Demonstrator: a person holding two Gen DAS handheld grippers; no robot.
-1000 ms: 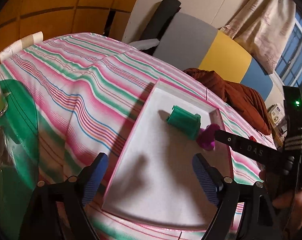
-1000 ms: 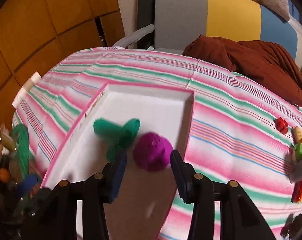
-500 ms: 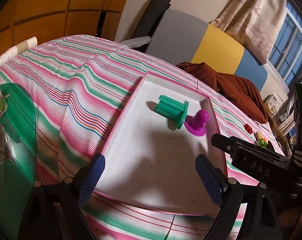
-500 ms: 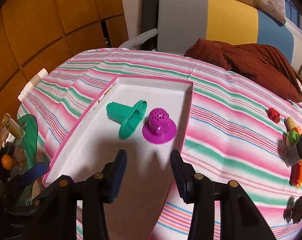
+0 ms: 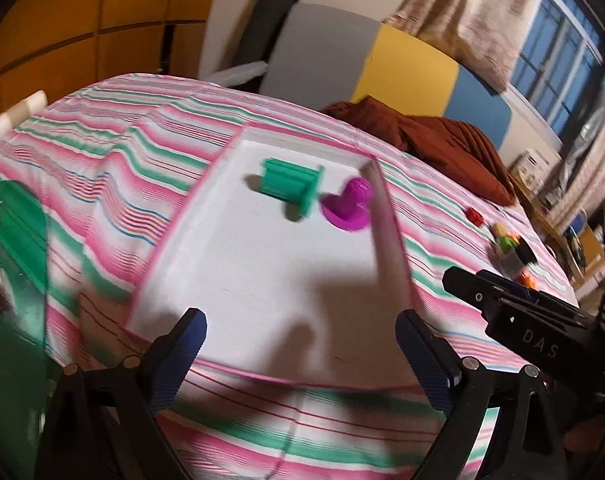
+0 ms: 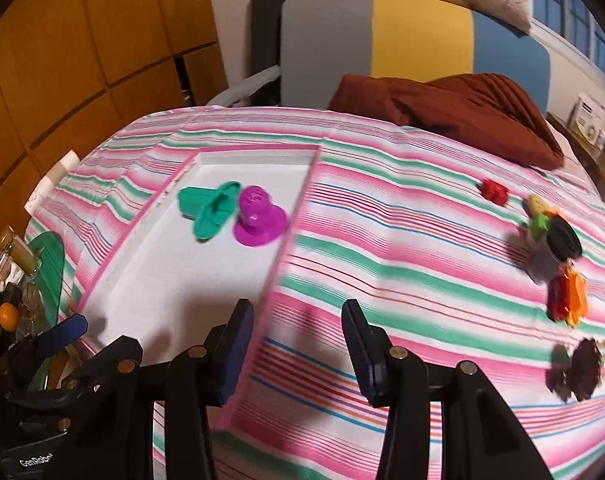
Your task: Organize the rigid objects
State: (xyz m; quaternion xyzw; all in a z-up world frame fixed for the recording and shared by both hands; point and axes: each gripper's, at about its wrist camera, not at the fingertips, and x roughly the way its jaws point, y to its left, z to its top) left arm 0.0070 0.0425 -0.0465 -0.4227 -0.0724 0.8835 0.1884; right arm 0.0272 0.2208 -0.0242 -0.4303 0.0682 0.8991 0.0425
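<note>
A white tray with a pink rim (image 5: 390,224) (image 6: 290,240) lies on the striped tablecloth. In its far part a green flanged piece (image 5: 290,186) (image 6: 208,210) lies on its side, and a purple domed piece (image 5: 348,204) (image 6: 258,216) stands beside it. My left gripper (image 5: 300,344) hangs over the tray's near edge; its jaws are opening with nothing between them. My right gripper (image 6: 296,352) is open and empty above the tray's right rim. A cluster of small toys (image 6: 554,252) (image 5: 510,248) and a red piece (image 6: 494,191) lie on the cloth to the right.
A dark brown lump (image 6: 582,368) lies at the near right. A green glass dish (image 5: 18,240) and a container of oddments (image 6: 10,312) sit at the left table edge. A brown cloth (image 6: 454,112) and a grey, yellow and blue chair back (image 6: 402,36) stand behind.
Both grippers have drawn back from the tray's far part. The right one let go of the purple piece, which now stands beside the green one. The left jaws have widened.
</note>
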